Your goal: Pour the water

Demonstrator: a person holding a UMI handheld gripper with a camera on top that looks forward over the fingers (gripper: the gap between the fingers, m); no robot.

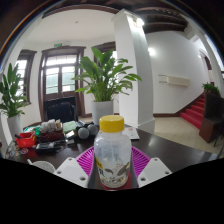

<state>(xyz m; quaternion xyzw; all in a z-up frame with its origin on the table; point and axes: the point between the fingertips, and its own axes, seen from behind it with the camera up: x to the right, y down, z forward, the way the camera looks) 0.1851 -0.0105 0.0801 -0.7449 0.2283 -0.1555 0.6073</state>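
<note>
Upright, yellow-capped water bottle (pixel 112 150) gripped at mid-body between the tool (pixel 112 165) pads, cap still on, presumably for carrying ahead of pouring. Tool closed to bottle width, pads (pixel 87 160) pressing both sides. Bottle at twelve o'clock from the fingertips, above the dark tabletop (pixel 165 148). Clutter (pixel 40 135) at ten o'clock, potted plant (pixel 103 75) beyond.

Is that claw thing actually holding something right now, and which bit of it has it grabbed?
Yes. The gripper holds a clear bottle with a yellow cap. Its two fingers press the bottle's lower body from either side, with the cap and shoulders standing free above them.
</note>
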